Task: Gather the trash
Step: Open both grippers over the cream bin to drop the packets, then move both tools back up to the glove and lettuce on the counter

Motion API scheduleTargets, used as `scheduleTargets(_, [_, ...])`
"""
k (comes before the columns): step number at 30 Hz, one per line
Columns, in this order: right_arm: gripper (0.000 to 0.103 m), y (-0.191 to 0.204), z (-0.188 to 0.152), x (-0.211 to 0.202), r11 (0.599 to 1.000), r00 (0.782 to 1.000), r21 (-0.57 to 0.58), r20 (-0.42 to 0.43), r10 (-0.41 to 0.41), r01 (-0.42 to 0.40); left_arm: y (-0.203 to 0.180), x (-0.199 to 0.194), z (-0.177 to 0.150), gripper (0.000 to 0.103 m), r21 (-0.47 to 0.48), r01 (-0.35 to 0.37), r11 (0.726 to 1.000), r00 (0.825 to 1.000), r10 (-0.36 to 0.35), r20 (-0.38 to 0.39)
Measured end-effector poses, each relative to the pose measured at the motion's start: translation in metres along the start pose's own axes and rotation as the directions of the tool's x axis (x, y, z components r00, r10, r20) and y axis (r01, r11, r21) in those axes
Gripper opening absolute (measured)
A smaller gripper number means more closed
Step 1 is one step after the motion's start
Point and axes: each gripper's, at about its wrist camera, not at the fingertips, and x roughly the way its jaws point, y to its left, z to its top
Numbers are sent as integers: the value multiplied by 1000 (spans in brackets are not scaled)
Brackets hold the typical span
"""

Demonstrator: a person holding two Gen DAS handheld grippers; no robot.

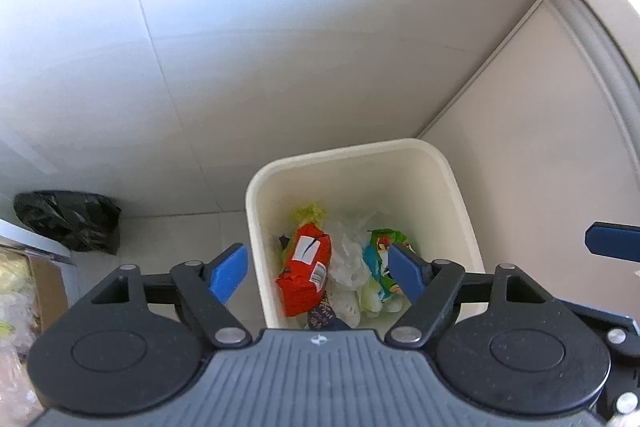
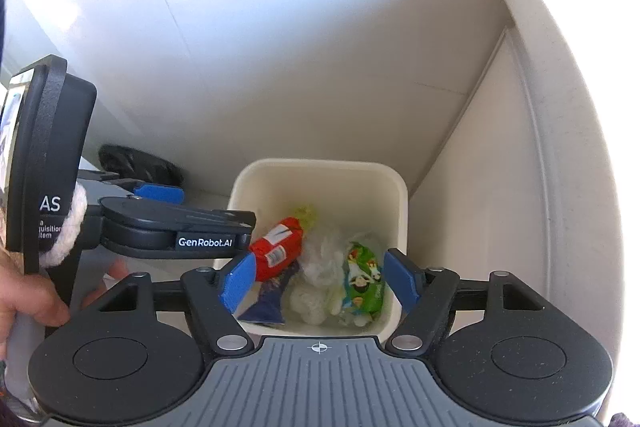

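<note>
Trash sits in the cream bin (image 1: 460, 195), both grippers hovering above w/ nothing held.
Left gripper (image 1: 320, 273) and right gripper (image 2: 318, 279): fingers spread, empty. Inside: red wrapper (image 1: 306, 273) at left, clear crumpled plastic (image 1: 352, 259) in the middle, green cartoon packet (image 2: 362, 279) at right, a dark purple pack (image 2: 268, 297) half buried, 4 pieces in all. Looks light, soft, crinkly, prob. slippery film; best pinched at a raised fold or sealed end. Black bag (image 1: 72, 221) lies on the floor, well apart.
</note>
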Motion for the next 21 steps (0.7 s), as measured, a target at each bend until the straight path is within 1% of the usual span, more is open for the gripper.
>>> scheduleTargets(3, [73, 2, -4, -15, 1000, 1000, 4, 28, 8, -8, -1, -14, -2, 80, 21, -10, 1000, 1000, 10, 16])
scheduleTargets(5, [76, 3, -7, -26, 1000, 999, 2, 49, 10, -10, -2, -22, -4, 83, 27, -14, 1000, 1000, 14, 25])
scheduleTargets(7, [77, 4, -10, -37, 1000, 997, 3, 70, 11, -11, -2, -31, -5, 87, 30, -10, 999, 1000, 9, 28])
scheduleTargets(12, [78, -2, -21, -63, 1000, 993, 3, 120, 11, -12, -5, -52, -10, 93, 32, 2, 999, 999, -3, 42])
scheduleTargets(17, [82, -9, -31, -90, 1000, 985, 6, 171, -7, 6, -14, -70, -13, 96, 28, 14, 999, 998, -16, 61])
scheduleTargets(21, [84, -14, -39, -112, 1000, 977, -4, 212, -22, 24, -24, -83, -16, 98, 37, 12, 999, 997, -15, 72])
